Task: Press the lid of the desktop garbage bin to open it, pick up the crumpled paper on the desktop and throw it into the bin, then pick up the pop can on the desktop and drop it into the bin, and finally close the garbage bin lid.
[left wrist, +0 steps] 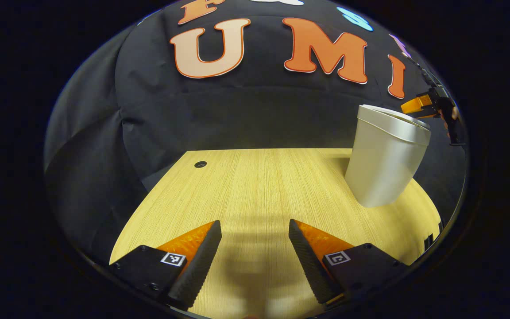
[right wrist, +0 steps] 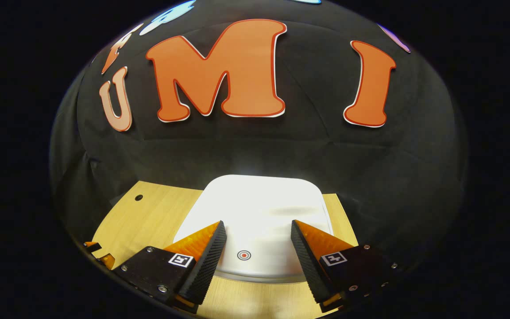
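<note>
White plastic desktop garbage bin (left wrist: pixel 385 159) with rounded-square lid (right wrist: pixel 255 212) is standing upright on the light wood-grain tabletop (left wrist: pixel 255 186), lid down and lying flat. In the left gripper view the bin is sitting ahead and well to the right of the left gripper (left wrist: pixel 255 241), clearly apart from it. Left gripper is hovering low over bare tabletop, fingers spread wide, nothing between them, its shadow falling on the wood just in front. A small dark round hole (left wrist: pixel 200 164) is showing in the tabletop far ahead to the left, near the back edge.

Right gripper (right wrist: pixel 258 243) is hanging directly above the bin lid, fingers parted wide and holding nothing; the lid is lying right beneath and between the fingertips. A small red ring mark (right wrist: pixel 244 254) on the lid's near edge is sitting between the two fingers. Cannot tell whether the fingertips are touching the lid. In the left gripper view the right gripper (left wrist: pixel 432 108) is appearing just past the bin's top rim, at the far right, with part of a hand (left wrist: pixel 454 116) behind it. Black cloth wall (right wrist: pixel 255 146) is hanging behind the table.
</note>
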Motion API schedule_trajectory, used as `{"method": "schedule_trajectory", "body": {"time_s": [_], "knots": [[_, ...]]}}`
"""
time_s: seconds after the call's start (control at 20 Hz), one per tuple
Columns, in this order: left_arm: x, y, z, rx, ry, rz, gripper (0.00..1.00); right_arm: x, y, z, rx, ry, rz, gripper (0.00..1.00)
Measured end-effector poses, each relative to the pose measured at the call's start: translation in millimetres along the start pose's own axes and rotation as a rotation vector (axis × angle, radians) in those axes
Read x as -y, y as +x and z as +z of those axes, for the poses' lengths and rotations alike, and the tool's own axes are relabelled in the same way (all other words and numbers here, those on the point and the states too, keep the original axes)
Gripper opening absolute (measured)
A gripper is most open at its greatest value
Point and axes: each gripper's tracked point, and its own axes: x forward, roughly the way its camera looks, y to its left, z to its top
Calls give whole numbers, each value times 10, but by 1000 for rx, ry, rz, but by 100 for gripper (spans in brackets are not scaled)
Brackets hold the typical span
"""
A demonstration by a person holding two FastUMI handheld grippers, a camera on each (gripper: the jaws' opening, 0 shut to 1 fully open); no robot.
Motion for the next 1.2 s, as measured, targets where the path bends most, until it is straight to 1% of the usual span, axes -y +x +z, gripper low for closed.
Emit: {"method": "schedule_trajectory", "body": {"time_s": [0.35, 0.5, 0.7, 0.95, 1.05, 1.1, 1.2], "knots": [[6, -3, -29, -11, 6, -9, 98, -4, -24, -36, 52, 4, -1, 89], [6, -6, -47, -18, 8, -13, 98, -16, -39, -55, 86, 7, -11, 83], [15, -13, -57, -23, 16, -24, 98, -24, -44, -82, 109, 15, -17, 78], [13, -21, -55, -19, 18, -28, 98, -33, -58, -123, 122, 38, 0, 79], [8, -20, -53, -14, 16, -24, 98, -48, -62, -144, 146, 23, -4, 79], [3, -15, -54, -14, 13, -21, 98, -47, -84, -140, 161, 29, -8, 75], [13, -18, -36, -11, 8, -21, 98, -64, -112, -148, 181, 34, -13, 73]]}}
